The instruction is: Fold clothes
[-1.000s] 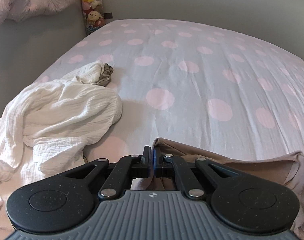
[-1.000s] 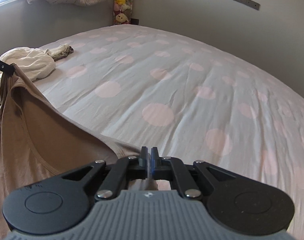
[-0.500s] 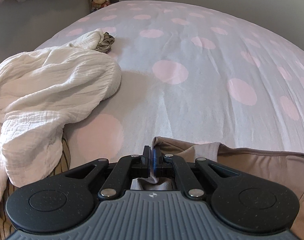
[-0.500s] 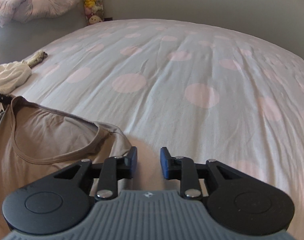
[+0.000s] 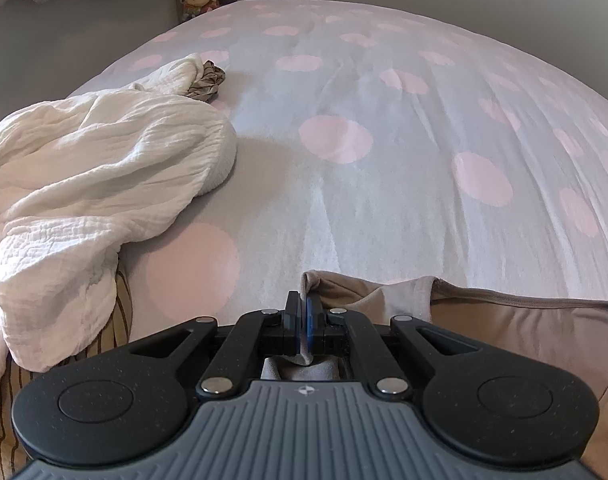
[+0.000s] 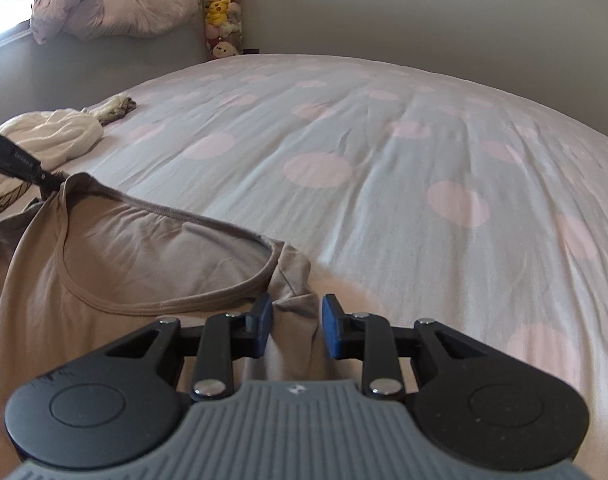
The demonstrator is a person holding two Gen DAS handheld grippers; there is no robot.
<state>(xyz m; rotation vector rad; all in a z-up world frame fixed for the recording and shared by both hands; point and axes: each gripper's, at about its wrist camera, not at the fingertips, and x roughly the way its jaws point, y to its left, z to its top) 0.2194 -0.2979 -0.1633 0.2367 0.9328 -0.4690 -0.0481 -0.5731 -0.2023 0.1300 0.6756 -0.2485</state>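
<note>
Right wrist view showed our right gripper (image 6: 296, 326) had just opened and let go of the brown top (image 6: 143, 264), now lying flat at the bed's (image 6: 384, 152) near edge, ready for folding. Our left gripper (image 5: 304, 312) was pinched tight on its shoulder. White clothes (image 5: 103, 168) sat by the left edge, toys (image 6: 221, 12) in the far corner.

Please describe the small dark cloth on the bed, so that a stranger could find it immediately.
Start from the spotted bed. On its left side lies a big crumpled white cloth. The dark cloth is the small olive-grey bundle touching its far end, much smaller and darker than everything nearby.
</note>
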